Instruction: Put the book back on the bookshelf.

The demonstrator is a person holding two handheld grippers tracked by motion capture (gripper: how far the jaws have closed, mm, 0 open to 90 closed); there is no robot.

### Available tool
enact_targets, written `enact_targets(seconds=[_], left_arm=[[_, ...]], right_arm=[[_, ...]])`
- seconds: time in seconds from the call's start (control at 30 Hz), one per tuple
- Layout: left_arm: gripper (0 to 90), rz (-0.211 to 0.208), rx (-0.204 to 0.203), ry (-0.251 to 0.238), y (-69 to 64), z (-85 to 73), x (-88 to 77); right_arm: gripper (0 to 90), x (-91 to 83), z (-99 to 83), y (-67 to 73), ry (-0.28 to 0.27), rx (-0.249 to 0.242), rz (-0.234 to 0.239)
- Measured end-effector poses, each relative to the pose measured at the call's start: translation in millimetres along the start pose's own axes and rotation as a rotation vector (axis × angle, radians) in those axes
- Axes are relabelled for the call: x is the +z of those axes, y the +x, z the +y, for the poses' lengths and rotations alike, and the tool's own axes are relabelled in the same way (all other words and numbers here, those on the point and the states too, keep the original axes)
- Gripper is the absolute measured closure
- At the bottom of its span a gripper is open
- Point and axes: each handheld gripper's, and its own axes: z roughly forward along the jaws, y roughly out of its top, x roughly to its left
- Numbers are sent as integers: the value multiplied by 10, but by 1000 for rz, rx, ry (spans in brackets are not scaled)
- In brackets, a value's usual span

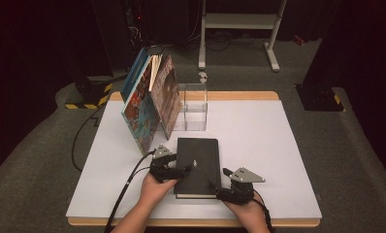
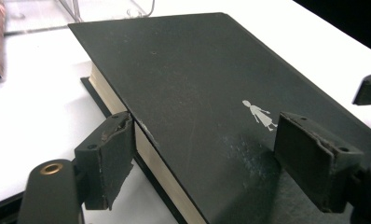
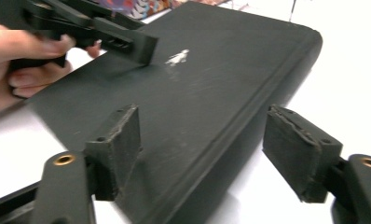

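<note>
White desk (image 1: 259,145) takes up the middle of the high view, with bare room across its right half and along its left side. One black book (image 1: 198,166) lies flat at lower centre, its near edge close to the desk's front edge. Above it to the left, two picture books (image 1: 150,104) lean together upright beside one clear box (image 1: 195,108).

Two grippers sit at the book's lower corners. At the book's left edge is the left gripper (image 2: 216,154), with its fingers (image 2: 110,158) spread wide: one stands against the page edge on the desk, the other above the cover near a small white figure (image 2: 260,115); neither presses. At the book's lower right is the right gripper (image 3: 207,154), fingers (image 3: 118,149) also wide, straddling the rounded spine with one over the cover and one out over bare desk.
</note>
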Motion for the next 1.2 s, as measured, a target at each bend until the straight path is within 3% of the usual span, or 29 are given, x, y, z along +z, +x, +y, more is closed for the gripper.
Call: enact_targets(seconds=[0.27,0.4,0.5,0.7,0.8,0.97,1.07,1.2], left_arm=[[206,-4,31,-19,-112,95,-39],[206,0,45,-18,-127,129,-39],[213,-2,28,-37,-128,153,-25],[240,-3,31,-21,-124,172,37],[270,-30,-2,-2,-123,192,67],[336,-39,-24,43,-43,209,58],[373,-47,-22,44,-45,221,23],[390,-29,-65,79,-33,230,36]], right_arm=[[188,-87,-58,83,33,10,73],[174,-75,-101,106,58,-2,83],[169,-47,-118,132,72,-19,93],[156,-27,-132,144,84,-36,86],[150,-25,-135,151,91,-46,83],[161,-33,-133,127,88,-35,100],[174,-56,-131,100,80,-23,114],[183,-76,-106,43,57,6,117]])
